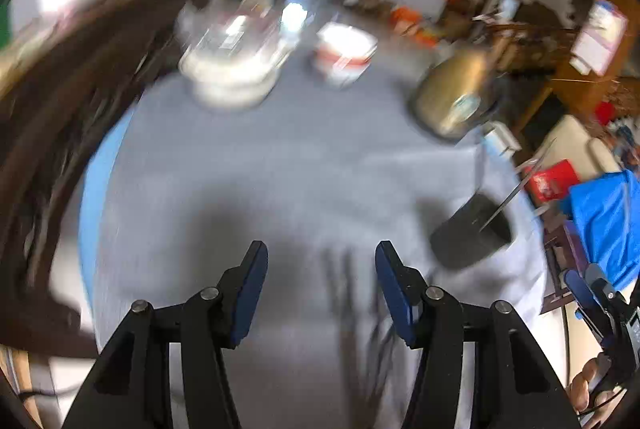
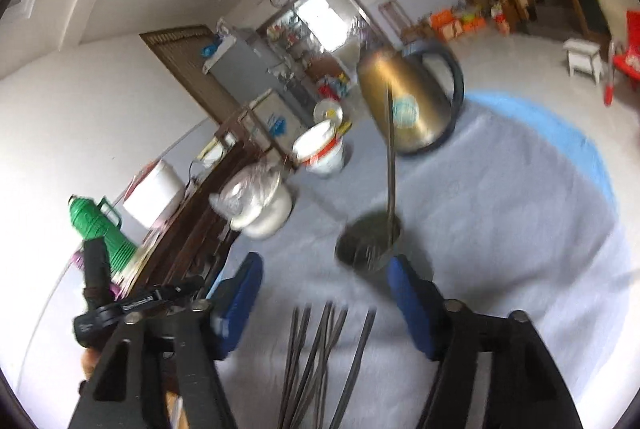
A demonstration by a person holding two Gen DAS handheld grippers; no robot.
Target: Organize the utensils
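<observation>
A gold kettle [image 2: 408, 101] stands near a white bucket [image 2: 322, 149] (red-banded).

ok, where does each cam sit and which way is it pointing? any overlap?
Left wrist: on the left claw, looking along its open fingers over the grey cloth toward the kettle; right claw and a hand at the right edge.
Right wrist: on the right claw, open, tilted, above loose utensils.
Shared: dark cup holding one utensil, kettle, white tub.

- Left wrist camera is looking forward, close over the grey cloth-covered table [image 1: 280, 157].
- Right wrist camera is tilting, facing the same table [image 2: 500, 197].
- Both are sharing the gold metal kettle [image 1: 452, 101] [image 2: 404, 97].
</observation>
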